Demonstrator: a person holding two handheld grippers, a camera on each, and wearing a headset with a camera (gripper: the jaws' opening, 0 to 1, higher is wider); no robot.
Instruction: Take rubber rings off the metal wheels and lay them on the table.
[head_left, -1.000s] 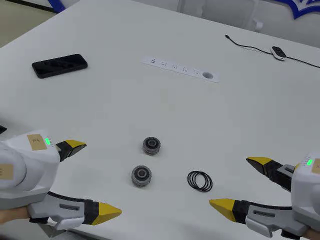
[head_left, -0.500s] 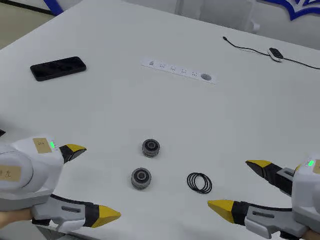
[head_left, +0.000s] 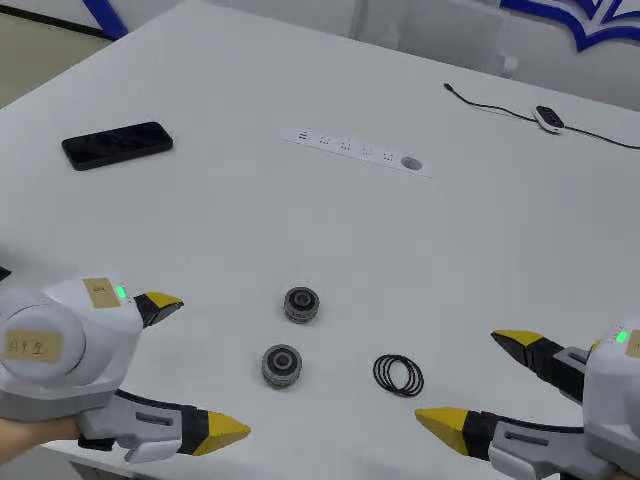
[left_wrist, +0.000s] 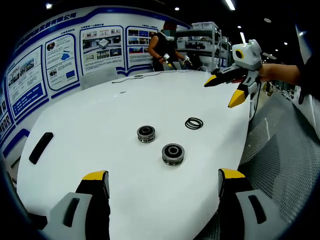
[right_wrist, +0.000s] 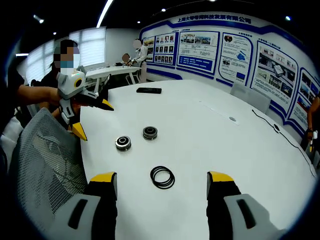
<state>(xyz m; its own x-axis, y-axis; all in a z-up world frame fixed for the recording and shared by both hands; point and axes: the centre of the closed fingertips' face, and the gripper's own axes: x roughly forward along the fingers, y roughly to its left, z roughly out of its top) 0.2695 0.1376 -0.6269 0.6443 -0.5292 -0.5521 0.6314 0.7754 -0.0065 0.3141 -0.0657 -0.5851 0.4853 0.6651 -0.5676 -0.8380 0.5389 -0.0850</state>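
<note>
Two small metal wheels stand on the white table: one nearer me (head_left: 282, 365) (left_wrist: 173, 153) (right_wrist: 123, 143) and one a little farther (head_left: 301, 304) (left_wrist: 146, 133) (right_wrist: 150, 132). A stack of black rubber rings (head_left: 398, 375) (left_wrist: 193, 123) (right_wrist: 162, 177) lies flat to the right of the wheels. My left gripper (head_left: 192, 368) (left_wrist: 162, 176) is open at the table's near left edge, short of the wheels. My right gripper (head_left: 478, 380) (right_wrist: 159, 176) is open at the near right, close to the rings, with nothing between its jaws.
A black phone (head_left: 117, 145) lies at the far left. A white power strip (head_left: 355, 151) sits across the table's middle back. A cable with an inline switch (head_left: 548, 119) runs at the far right. People stand beyond the table.
Both grippers have drawn slightly back toward the near edge and stay open. Wheels and rings have not moved; the head camera has shifted a little.
</note>
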